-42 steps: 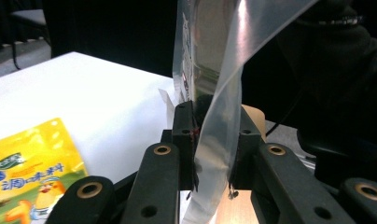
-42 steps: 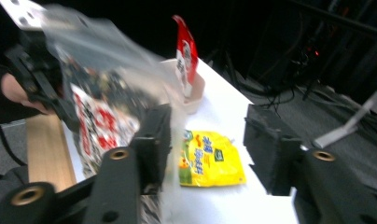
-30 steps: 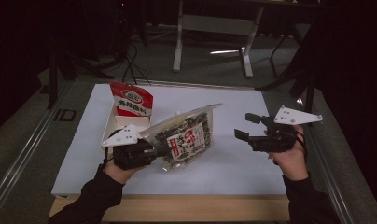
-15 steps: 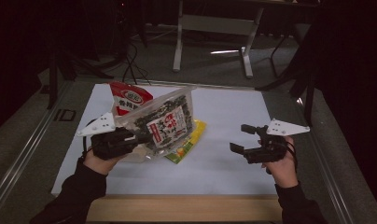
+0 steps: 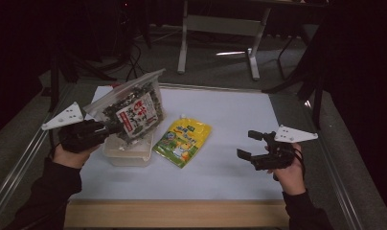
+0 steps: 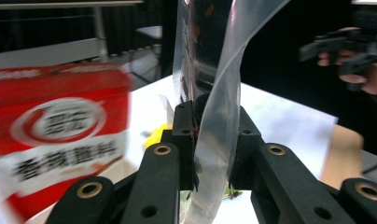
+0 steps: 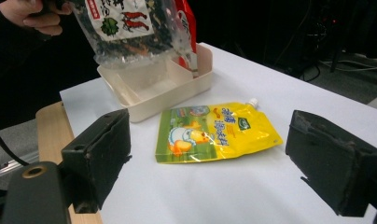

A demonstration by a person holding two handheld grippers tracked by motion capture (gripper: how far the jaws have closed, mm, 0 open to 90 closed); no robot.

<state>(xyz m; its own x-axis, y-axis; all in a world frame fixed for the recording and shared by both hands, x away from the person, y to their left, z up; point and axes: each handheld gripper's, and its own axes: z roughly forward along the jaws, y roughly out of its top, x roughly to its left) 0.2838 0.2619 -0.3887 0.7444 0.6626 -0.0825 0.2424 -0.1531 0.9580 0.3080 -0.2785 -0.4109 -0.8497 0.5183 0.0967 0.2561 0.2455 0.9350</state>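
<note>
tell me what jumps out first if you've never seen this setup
The clear bag of dark dried food, clamped in the left gripper and held above the cream tray at the table's left. Next, the bright yellow pouch lying flat on the white sheet mid-table. The right gripper waits open and empty at the right.

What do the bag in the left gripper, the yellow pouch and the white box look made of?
Bag: thin clear plastic film, glossy; its dark contents show through and the edge bends between the left gripper's fingers.
Yellow pouch: printed flexible plastic, probably laminated; shiny, with a small spout.
White box: stiff, matte cream plastic by the look of it, with an even moulded rim.
</note>
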